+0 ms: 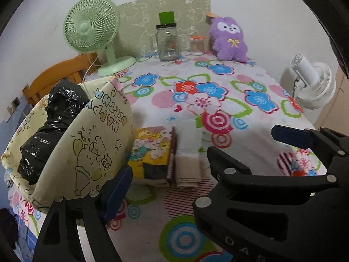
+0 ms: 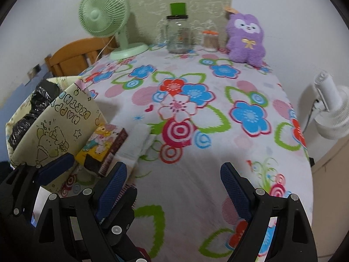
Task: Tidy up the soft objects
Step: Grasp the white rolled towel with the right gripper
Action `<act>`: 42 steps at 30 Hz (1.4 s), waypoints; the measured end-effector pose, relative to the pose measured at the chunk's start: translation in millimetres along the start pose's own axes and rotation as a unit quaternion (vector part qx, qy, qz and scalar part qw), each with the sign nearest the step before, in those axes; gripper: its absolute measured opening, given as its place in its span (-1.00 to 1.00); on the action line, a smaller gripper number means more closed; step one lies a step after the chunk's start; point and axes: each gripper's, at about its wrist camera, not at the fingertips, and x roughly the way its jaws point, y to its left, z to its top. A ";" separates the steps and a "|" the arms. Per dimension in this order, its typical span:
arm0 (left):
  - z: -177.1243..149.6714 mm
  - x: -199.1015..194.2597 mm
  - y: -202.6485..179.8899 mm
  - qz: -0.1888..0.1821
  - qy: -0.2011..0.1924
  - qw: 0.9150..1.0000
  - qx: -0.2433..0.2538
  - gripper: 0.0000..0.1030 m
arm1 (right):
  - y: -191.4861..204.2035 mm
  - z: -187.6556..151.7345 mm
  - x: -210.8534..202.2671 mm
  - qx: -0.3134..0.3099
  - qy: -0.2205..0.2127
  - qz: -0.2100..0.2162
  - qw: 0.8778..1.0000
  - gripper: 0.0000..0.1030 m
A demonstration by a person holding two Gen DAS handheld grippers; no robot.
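Both grippers hover over the floral surface (image 2: 196, 196) near its front edge; the right gripper (image 2: 173, 183) has jaws spread; the left gripper (image 1: 196, 163) likewise, beside the cream bag (image 1: 87, 144) at the front-left corner; the purple plush (image 2: 245, 39) sits at the far edge, upright.

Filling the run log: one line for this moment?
left gripper: open, empty | right gripper: open, empty | folded towel: beside storage bin | purple plush: far edge

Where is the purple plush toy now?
In both views, the purple plush toy stands upright at the table's far right, beside the small orange-lidded jar, against the wall.
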 end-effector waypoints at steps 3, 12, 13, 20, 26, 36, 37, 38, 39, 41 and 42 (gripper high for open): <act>-0.2 5.6 7.1 0.007 0.007 1.000 -0.003 0.71 | 7.0 2.9 8.2 -0.011 0.008 0.010 1.000 0.59; -2.2 25.5 26.8 -0.002 0.037 0.999 -0.029 0.82 | 22.7 8.4 33.0 -0.025 0.041 0.035 0.998 0.15; -2.2 27.7 28.0 -0.004 0.041 0.999 -0.032 0.82 | 23.8 8.5 35.7 -0.026 0.045 0.038 0.998 0.10; -3.4 35.3 36.3 -0.025 0.052 0.997 -0.055 0.82 | 32.0 11.1 44.7 -0.039 0.051 0.059 0.996 -0.39; -2.3 37.3 36.1 -0.031 0.053 0.997 -0.051 0.81 | 30.9 12.8 46.2 -0.039 0.054 0.051 0.996 -0.72; 2.4 40.1 26.9 -0.040 0.054 0.997 -0.027 0.71 | 13.0 7.0 37.2 -0.014 0.049 0.009 0.999 -0.75; 2.6 40.4 26.6 -0.040 0.054 0.997 -0.027 0.70 | 11.3 6.6 36.6 -0.011 0.048 0.006 0.999 -0.75; 2.7 40.5 26.6 -0.042 0.054 0.997 -0.027 0.68 | 9.6 5.8 35.8 -0.008 0.047 0.002 0.999 -0.75; 2.5 40.3 26.7 -0.043 0.054 0.997 -0.027 0.66 | 7.2 5.3 35.3 -0.004 0.047 -0.003 0.999 -0.75; 3.0 39.7 26.2 -0.042 0.053 0.997 -0.026 0.53 | 2.2 4.1 34.3 0.002 0.046 -0.014 0.999 -0.75; 3.5 39.2 25.0 -0.044 0.052 0.997 -0.024 0.49 | -0.4 3.5 33.9 0.007 0.046 -0.015 0.999 -0.75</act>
